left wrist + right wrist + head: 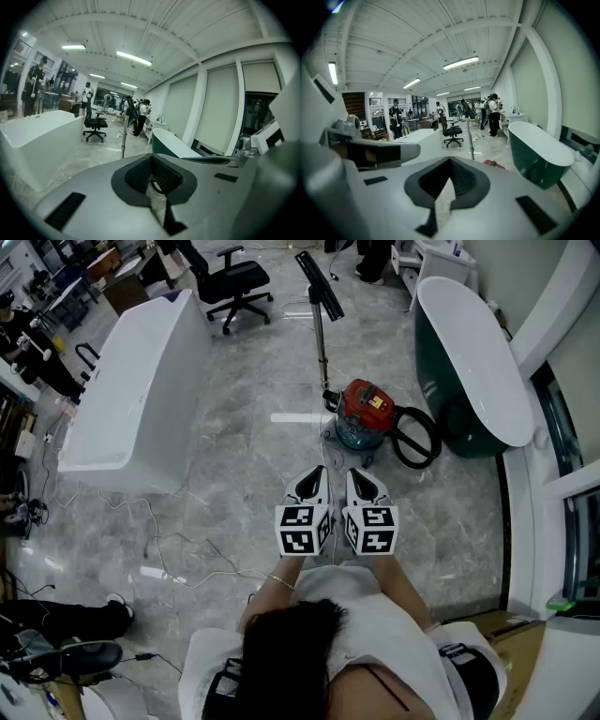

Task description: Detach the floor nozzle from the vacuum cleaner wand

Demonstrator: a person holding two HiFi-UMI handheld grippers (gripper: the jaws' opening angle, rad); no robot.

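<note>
The vacuum cleaner's red canister [366,409] stands on the marble floor ahead of me, with a black hose [412,439] looped at its right. Its metal wand [320,343] rises upright, and the black floor nozzle [319,282] sits at the wand's top end. My left gripper [314,476] and right gripper [361,476] hover side by side just short of the canister, both shut and empty. The left gripper view shows the shut left gripper [152,176] with the wand [123,138] beyond. The right gripper [451,180] points towards the wand [471,145] and canister [493,164].
A white bathtub [131,399] stands at the left and a dark green one [469,371] at the right. A black office chair [230,282] is behind the wand. Cables [169,559] trail over the floor at my left. People stand far back.
</note>
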